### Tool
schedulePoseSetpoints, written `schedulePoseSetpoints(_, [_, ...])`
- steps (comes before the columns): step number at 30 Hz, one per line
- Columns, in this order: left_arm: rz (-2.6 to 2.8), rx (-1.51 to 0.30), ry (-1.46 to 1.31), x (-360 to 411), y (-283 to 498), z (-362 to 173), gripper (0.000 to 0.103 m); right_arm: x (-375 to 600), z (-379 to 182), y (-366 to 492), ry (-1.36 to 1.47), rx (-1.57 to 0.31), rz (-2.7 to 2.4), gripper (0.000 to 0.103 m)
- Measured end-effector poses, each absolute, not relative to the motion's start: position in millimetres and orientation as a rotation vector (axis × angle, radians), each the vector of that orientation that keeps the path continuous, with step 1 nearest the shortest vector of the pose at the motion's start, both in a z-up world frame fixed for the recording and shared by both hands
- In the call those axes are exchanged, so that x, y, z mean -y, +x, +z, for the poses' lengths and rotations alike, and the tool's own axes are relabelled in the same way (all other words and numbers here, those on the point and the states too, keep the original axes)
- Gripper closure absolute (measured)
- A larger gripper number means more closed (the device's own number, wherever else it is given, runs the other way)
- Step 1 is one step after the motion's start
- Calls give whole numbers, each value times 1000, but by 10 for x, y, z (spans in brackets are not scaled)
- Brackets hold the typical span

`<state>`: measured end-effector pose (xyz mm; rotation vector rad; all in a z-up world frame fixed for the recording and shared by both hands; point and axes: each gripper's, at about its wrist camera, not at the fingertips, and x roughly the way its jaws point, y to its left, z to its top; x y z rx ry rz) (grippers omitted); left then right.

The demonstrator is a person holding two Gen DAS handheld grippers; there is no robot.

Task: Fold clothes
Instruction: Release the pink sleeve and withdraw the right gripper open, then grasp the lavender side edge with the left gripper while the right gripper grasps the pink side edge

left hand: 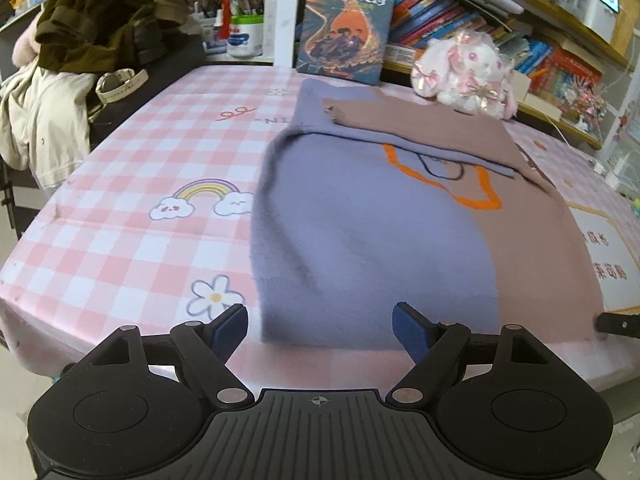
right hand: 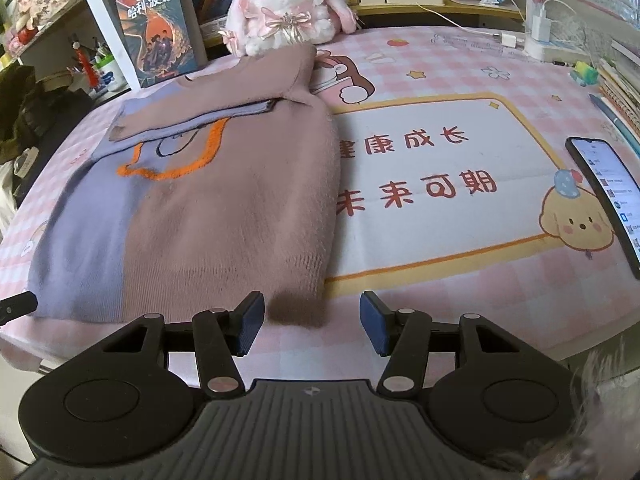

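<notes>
The left gripper (left hand: 318,330) hangs over the near edge of the tabletop (left hand: 120,200) with its 2 blue pads spread wide and nothing between them; the lilac bottom corner of the sweater (left hand: 360,240) lies just ahead of its fingertips, not touched. The right gripper (right hand: 312,330) is also parted, somewhat less wide, and empty; the brown bottom corner of the same sweater (right hand: 208,208) sits between and just beyond its pads, which do not press on it.

The sweater lies flat near the middle of the tabletop, hem toward the near edge, collar toward the far edge. It is half lilac, half brown, with an orange outline across the chest. Both sleeves are already folded in across the chest, so the sides look done.

In my judgement the step in hand is the bottom-up fold. The next move calls for each gripper to drop onto its own hem corner, close on the thick knit, then lift and carry the hem evenly toward the collar so the fold line stays straight.

Beyond the collar, at the far edge, stand a plush rabbit (right hand: 286,8) and a propped book (right hand: 158,36). A phone (right hand: 608,196) lies near the right edge, well apart from the sweater.
</notes>
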<state>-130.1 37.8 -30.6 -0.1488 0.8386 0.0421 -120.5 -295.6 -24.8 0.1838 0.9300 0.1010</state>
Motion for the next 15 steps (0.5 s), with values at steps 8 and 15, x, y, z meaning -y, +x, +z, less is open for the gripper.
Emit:
schedulePoseSetpoints(8, [68, -859, -245, -733, -1101, -378, 38, 2929, -255, -1067, 218, -930, 52, 59])
schedulePoseSetpoints(15, [56, -889, -294, -888, -970, -457, 42, 2943, -291, -950, 244, -942, 16, 59])
